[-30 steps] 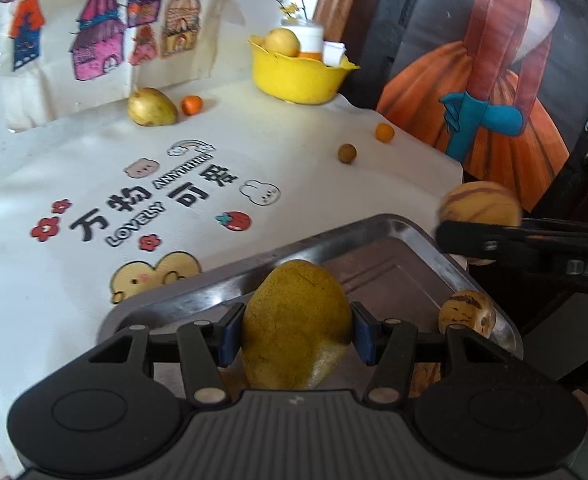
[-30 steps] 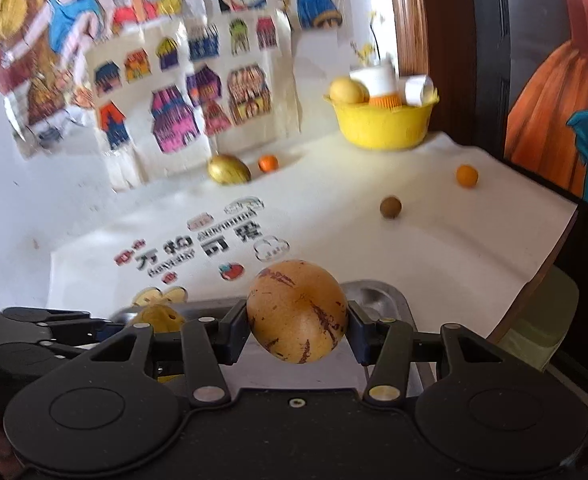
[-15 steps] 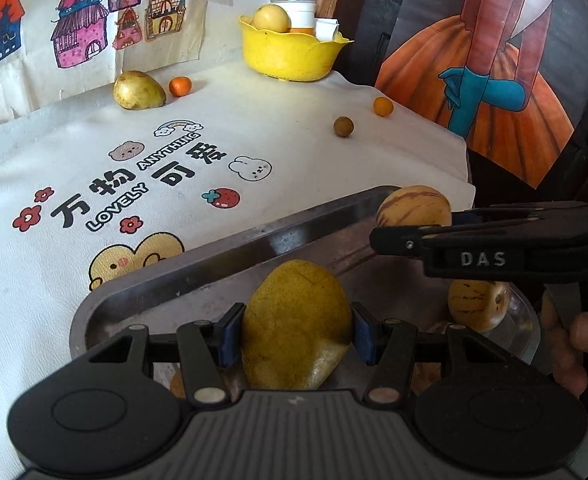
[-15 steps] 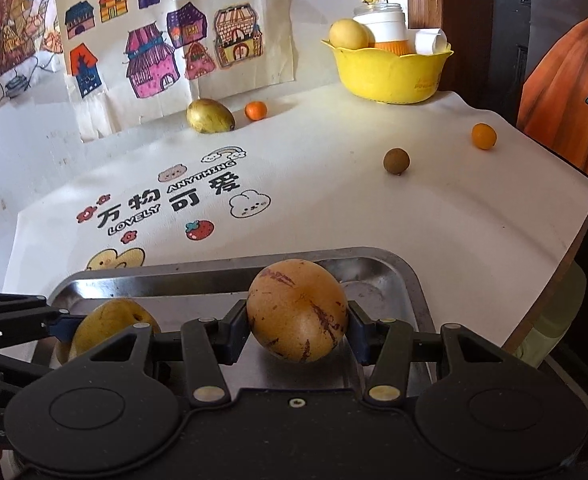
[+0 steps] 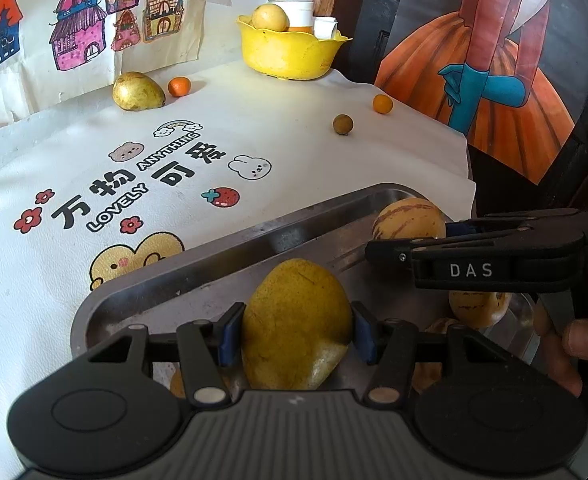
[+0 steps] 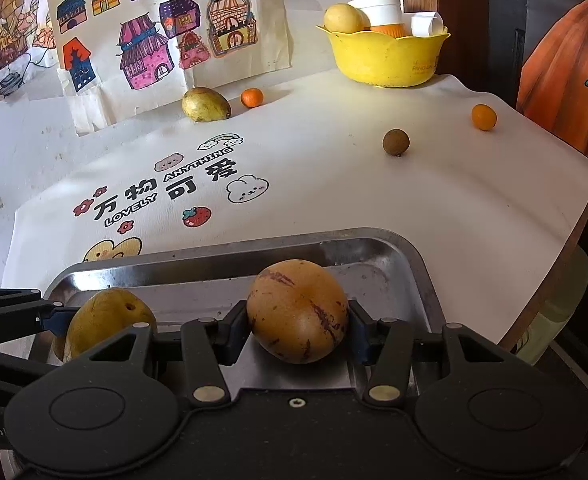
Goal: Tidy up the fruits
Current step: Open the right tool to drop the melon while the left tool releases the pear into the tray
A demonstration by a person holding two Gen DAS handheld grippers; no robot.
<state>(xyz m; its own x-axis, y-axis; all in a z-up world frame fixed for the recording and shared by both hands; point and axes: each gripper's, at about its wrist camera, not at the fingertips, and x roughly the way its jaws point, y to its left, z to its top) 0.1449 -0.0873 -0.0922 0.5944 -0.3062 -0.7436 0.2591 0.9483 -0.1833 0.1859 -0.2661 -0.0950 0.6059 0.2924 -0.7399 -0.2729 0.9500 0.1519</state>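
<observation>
My left gripper [image 5: 294, 330] is shut on a yellow pear [image 5: 296, 324] and holds it low over the metal tray [image 5: 222, 256]. My right gripper [image 6: 298, 316] is shut on a striped orange-brown melon fruit [image 6: 298, 310] over the same tray [image 6: 378, 248]. In the left wrist view the right gripper [image 5: 410, 236] comes in from the right with that striped fruit [image 5: 408, 218]. Another striped fruit [image 5: 478, 308] lies in the tray below it. In the right wrist view the pear [image 6: 106, 316] shows at the left.
On the white cloth lie a green-yellow pear [image 6: 206, 104], a small orange [image 6: 252, 97], a brown round fruit [image 6: 396, 142] and another small orange [image 6: 484, 117]. A yellow bowl [image 6: 390, 56] with fruit and a jar stands at the back. The table edge [image 6: 566, 240] runs right.
Both grippers have come down and forward over the tray with their fruits still held. The right gripper with the striped fruit has moved left, closer to the left gripper.
</observation>
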